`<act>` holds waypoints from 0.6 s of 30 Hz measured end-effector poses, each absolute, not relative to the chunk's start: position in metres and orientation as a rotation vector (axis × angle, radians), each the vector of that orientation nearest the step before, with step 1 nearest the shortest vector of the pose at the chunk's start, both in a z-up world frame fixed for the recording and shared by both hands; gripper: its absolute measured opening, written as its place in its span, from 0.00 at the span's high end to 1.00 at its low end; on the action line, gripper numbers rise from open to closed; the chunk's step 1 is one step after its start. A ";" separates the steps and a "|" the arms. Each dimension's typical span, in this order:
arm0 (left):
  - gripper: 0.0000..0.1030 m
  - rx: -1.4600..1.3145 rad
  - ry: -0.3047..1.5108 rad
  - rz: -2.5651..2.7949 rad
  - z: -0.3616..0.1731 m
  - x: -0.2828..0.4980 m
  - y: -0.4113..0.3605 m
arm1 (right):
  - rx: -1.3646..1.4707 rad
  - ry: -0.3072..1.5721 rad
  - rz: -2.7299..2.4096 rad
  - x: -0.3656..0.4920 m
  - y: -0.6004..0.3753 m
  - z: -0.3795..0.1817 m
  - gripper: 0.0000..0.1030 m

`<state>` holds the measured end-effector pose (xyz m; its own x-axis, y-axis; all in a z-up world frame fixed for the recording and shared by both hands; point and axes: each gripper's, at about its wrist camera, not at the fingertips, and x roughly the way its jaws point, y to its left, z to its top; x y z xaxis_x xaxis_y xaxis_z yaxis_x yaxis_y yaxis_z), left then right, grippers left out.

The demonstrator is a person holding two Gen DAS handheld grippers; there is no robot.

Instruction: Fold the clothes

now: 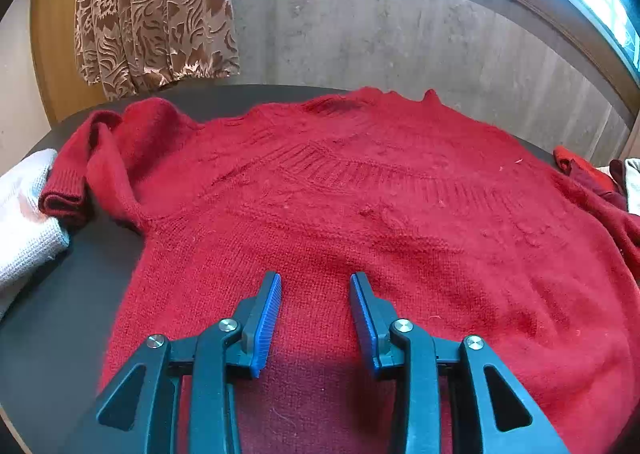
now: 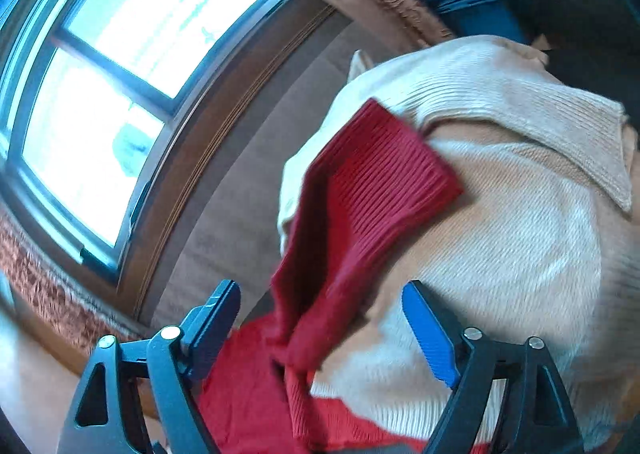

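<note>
One red sweater (image 1: 360, 214) fills the middle of the left wrist view, spread flat on a dark round bench (image 1: 60, 314). At the left edge one white knit cloth (image 1: 24, 214) lies folded, touching the sweater's ribbed cuff (image 1: 64, 194), whose sleeve is bent back on itself. The sweater is a fuzzy, fine knit with a ribbed curved band across the chest and small raised bobbles below it. At the bottom centre the left gripper (image 1: 315, 280) hangs over the sweater's body, its two blue ribbed pads partly spread with nothing pinched between them. At the right edge a small heap of dark red and pale cloth (image 1: 592, 174) sits at the bench's rim.

In the right wrist view a window (image 2: 120, 94) fills the upper left. The right gripper (image 2: 320, 290), bottom centre, stands wide apart; a red ribbed sleeve (image 2: 360, 206) lies loose between its fingers, not pinched. To the right one cream ribbed knit garment (image 2: 520, 214) lies bunched beneath it.
</note>
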<state>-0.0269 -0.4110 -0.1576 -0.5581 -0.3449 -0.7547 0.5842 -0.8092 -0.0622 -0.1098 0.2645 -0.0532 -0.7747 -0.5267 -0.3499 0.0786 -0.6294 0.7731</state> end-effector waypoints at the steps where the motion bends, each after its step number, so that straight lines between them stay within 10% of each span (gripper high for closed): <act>1: 0.65 1.043 0.418 -2.346 -0.158 -0.027 -0.411 | 0.797 -1.127 -2.425 -0.112 0.269 -0.055 0.21; 8: 0.65 1.041 0.420 -2.348 -0.157 -0.026 -0.411 | 0.713 -1.173 -2.438 -0.128 0.274 -0.064 0.24; 16: 0.65 1.035 0.439 -2.350 -0.158 -0.025 -0.412 | 0.746 -1.131 -2.406 -0.136 0.250 -0.065 0.01; 17: 0.65 1.034 0.443 -2.351 -0.157 -0.024 -0.412 | 0.801 -1.106 -2.434 -0.139 0.247 -0.063 0.11; 18: 0.65 1.033 0.446 -2.352 -0.157 -0.024 -0.412 | 0.846 -1.085 -2.463 -0.141 0.245 -0.061 0.41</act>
